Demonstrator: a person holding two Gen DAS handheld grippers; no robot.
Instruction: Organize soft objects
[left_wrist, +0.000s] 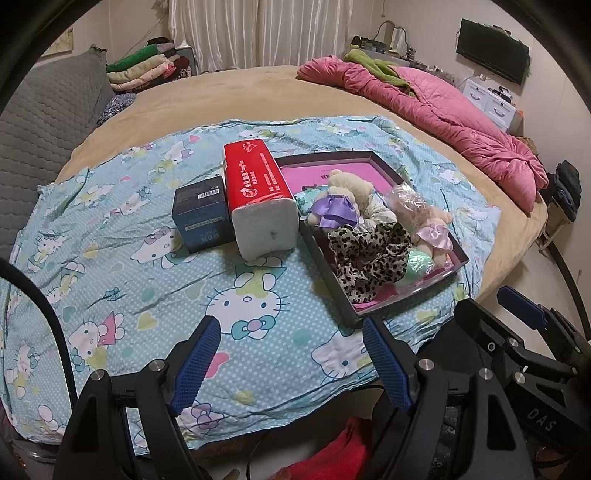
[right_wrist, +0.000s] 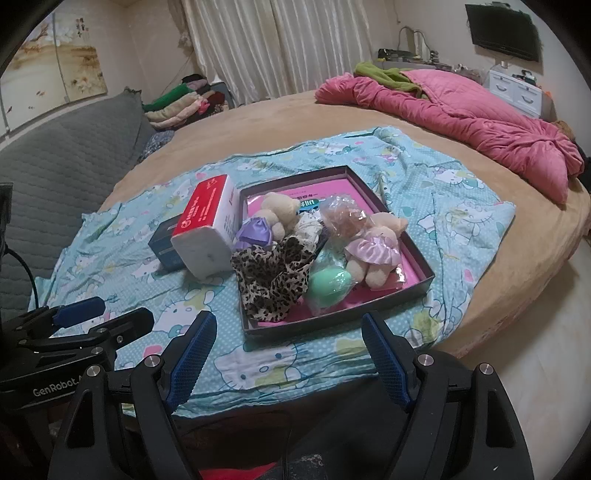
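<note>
A shallow dark tray (left_wrist: 458, 254) (right_wrist: 424, 267) with a pink floor lies on the cartoon-cat sheet. It holds a leopard-print scrunchie (left_wrist: 365, 254) (right_wrist: 273, 277), a mint-green sponge (left_wrist: 417, 264) (right_wrist: 328, 286), a plush bear in a purple dress (left_wrist: 338, 201) (right_wrist: 275, 216), a bear in a pink dress (left_wrist: 436, 230) (right_wrist: 373, 247) and a crinkled clear bag (right_wrist: 341, 214). Left of the tray stand a red tissue pack (left_wrist: 258, 199) (right_wrist: 208, 225) and a dark blue box (left_wrist: 203, 214) (right_wrist: 164, 245). My left gripper (left_wrist: 290, 360) is open over the sheet in front of the tray. My right gripper (right_wrist: 286, 356) is open at the tray's near edge.
A round tan bed (left_wrist: 229, 92) carries the blue sheet (left_wrist: 122, 280). A pink quilt (left_wrist: 443, 110) (right_wrist: 480, 122) lies heaped at the back right. A grey quilted headboard (left_wrist: 44, 122) and folded clothes (left_wrist: 147, 70) are at the left. White drawers (right_wrist: 517, 90) stand far right.
</note>
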